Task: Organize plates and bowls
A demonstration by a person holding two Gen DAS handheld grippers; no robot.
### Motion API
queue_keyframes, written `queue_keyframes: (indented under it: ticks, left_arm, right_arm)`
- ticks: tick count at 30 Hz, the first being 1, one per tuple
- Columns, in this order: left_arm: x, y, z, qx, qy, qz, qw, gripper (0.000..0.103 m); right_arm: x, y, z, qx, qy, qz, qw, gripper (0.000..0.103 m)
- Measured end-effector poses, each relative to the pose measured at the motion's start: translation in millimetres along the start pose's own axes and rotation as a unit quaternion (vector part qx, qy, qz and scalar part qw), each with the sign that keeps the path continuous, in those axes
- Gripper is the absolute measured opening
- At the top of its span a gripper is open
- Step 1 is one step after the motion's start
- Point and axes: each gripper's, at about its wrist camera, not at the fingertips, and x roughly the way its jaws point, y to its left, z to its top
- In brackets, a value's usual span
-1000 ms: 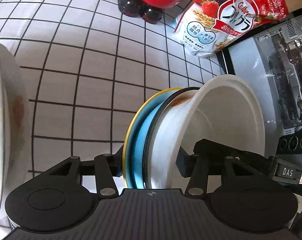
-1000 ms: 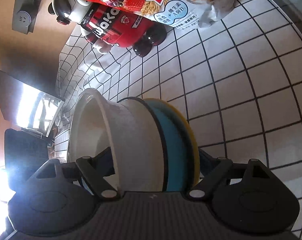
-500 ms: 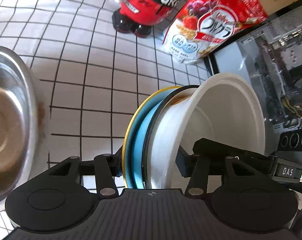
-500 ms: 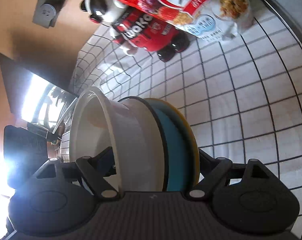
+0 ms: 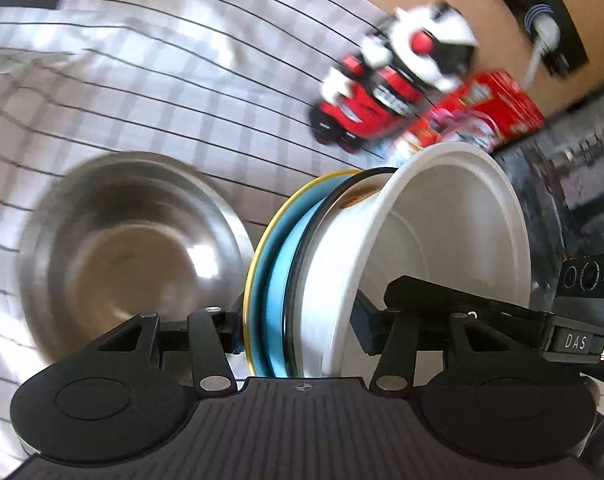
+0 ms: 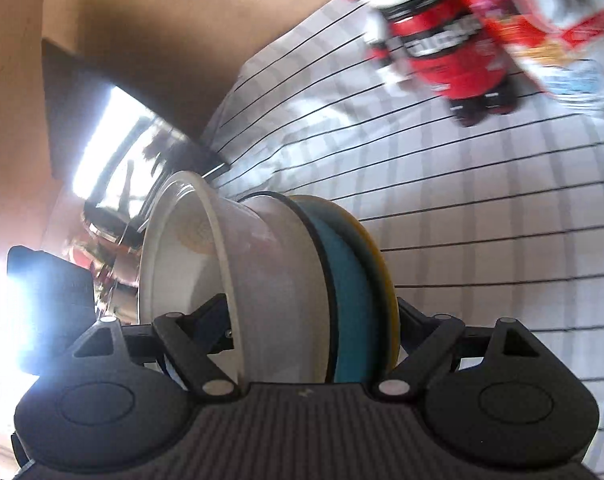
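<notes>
A stack stands on edge between my two grippers: a white bowl (image 5: 442,232), a black-rimmed white plate, a blue plate (image 5: 278,280) and a yellow plate (image 5: 262,248). My left gripper (image 5: 294,324) is shut on one side of the stack, one finger on the yellow plate and the other inside the bowl. In the right wrist view the same white bowl (image 6: 274,280), blue plate (image 6: 350,300) and yellow plate (image 6: 386,280) sit clamped in my right gripper (image 6: 314,320). A steel bowl (image 5: 130,248) rests on the cloth, left of the stack and below it.
A white cloth with a black grid (image 5: 142,80) covers the table. A red and white toy figure (image 5: 386,92) and a red cereal bag (image 5: 482,116) stand at the far edge. A glass-sided computer case (image 5: 574,184) borders the right side.
Both grippers have risen with the stack, still clamped. The steel bowl has come fully into the left wrist view. The toy and cereal bag have shifted towards the upper right, now blurred.
</notes>
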Motion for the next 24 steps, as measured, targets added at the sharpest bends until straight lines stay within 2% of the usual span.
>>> queue_keyframes:
  ticks: [6,11,17,24]
  left_arm:
    - [-30,52,10,-0.038,-0.010,0.030,0.9988,0.054]
    - [-31,93,16,-0.070,-0.005,0.042,0.9966,0.054]
    - [-17,116,19,-0.081,0.016,0.044,0.9956,0.054]
    - [-15,121,19,-0.075,0.022,0.037,0.9962,0.054]
  right_arm:
    - [59,35,10,-0.013,0.043,0.026,0.999,0.086]
    - [105,45,14,0.003,0.075,0.030,0.997,0.086]
    - [132,42,12,0.029,0.102,0.011,0.994,0.086]
    - [139,45,17,0.014,0.114,0.001,0.993,0.085]
